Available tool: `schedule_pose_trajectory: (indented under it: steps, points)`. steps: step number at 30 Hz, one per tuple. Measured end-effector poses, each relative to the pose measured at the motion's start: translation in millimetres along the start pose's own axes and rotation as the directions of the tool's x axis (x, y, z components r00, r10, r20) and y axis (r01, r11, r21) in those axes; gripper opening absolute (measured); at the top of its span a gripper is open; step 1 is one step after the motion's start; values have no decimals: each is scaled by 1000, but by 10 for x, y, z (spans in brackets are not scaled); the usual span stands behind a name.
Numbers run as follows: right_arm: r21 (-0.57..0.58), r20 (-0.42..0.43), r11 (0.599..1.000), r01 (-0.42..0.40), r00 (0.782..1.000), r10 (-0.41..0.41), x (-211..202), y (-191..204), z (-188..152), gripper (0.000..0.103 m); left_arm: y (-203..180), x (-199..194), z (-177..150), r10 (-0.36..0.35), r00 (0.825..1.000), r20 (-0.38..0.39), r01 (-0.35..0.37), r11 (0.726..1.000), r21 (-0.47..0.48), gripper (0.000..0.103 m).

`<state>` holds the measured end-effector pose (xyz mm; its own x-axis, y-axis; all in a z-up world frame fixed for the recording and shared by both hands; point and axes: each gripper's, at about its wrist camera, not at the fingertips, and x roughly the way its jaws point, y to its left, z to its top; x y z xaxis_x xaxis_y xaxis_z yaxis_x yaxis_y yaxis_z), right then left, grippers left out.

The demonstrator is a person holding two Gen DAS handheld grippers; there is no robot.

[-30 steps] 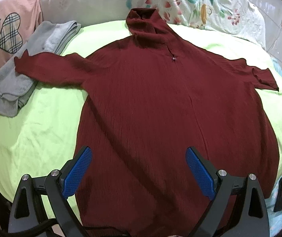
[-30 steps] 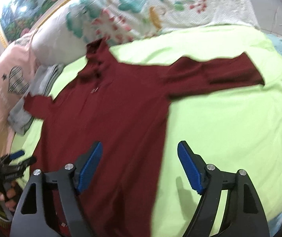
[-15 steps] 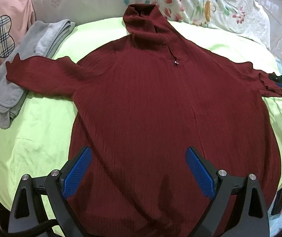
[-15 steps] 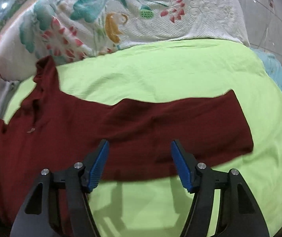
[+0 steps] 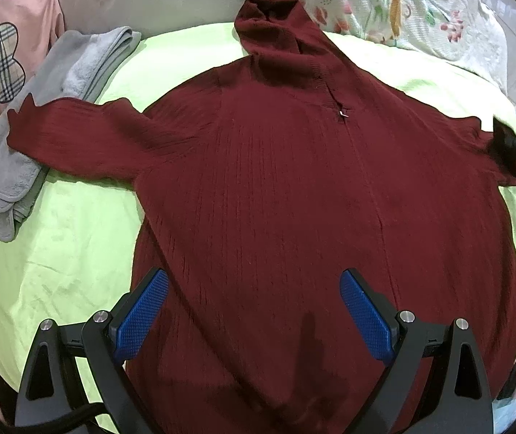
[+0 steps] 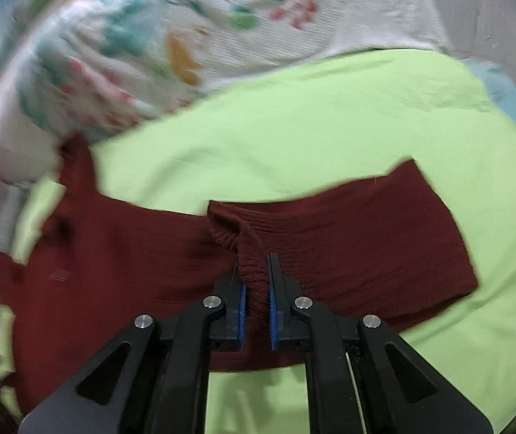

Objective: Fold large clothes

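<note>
So far the maroon sweater lies flat and unfolded on the green sheet. The right gripper, its jaws just closed, pinches a bunched ridge of the sleeve; the left gripper hovers wide open and empty over the hem. Every fold is still to do.

Left wrist view: we look steeply down from above the hem of the maroon sweater, facing its collar and the floral pillow past the jaws. Right wrist view: we sit much nearer, low over one sleeve, which runs across just ahead of the jaws. Both views share the sweater, the green sheet and the pillow.
</note>
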<state>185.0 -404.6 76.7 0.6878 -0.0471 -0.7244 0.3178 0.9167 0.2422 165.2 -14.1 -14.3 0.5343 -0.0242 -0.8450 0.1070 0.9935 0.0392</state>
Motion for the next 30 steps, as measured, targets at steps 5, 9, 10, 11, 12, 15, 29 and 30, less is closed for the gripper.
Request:
schedule_pose_trajectory:
  steps: [5,9,10,11,12,15,29,30]
  points:
    - [38,-41,956,-292,955,294,103,884,-97,10,66,-8,-9,-14,1000,9,14,1000,-12,96]
    - [34,-99,899,-436,894,437,383,1662,-221,10,199,-44,-35,-32,999,20,33,998,-45,96]
    - [38,-115,884,-466,877,467,471,1866,-258,10,248,-48,-42,-36,999,24,37,998,-56,96]
    - [46,-130,870,-491,861,492,553,2029,-301,10,281,-46,-40,-40,999,25,41,997,-66,96]
    - [62,-147,852,-520,840,523,631,2203,-344,10,340,-47,-46,-45,999,28,47,996,-79,96]
    - [92,-210,798,-595,772,600,875,2713,-503,10,468,-22,-47,-50,998,33,54,993,-106,96]
    - [176,-366,744,-644,659,657,1564,3443,-899,24,885,338,224,-89,995,38,95,973,-211,96]
    - [184,-351,742,-644,662,662,1509,3346,-876,25,879,369,273,-93,995,38,99,972,-211,96]
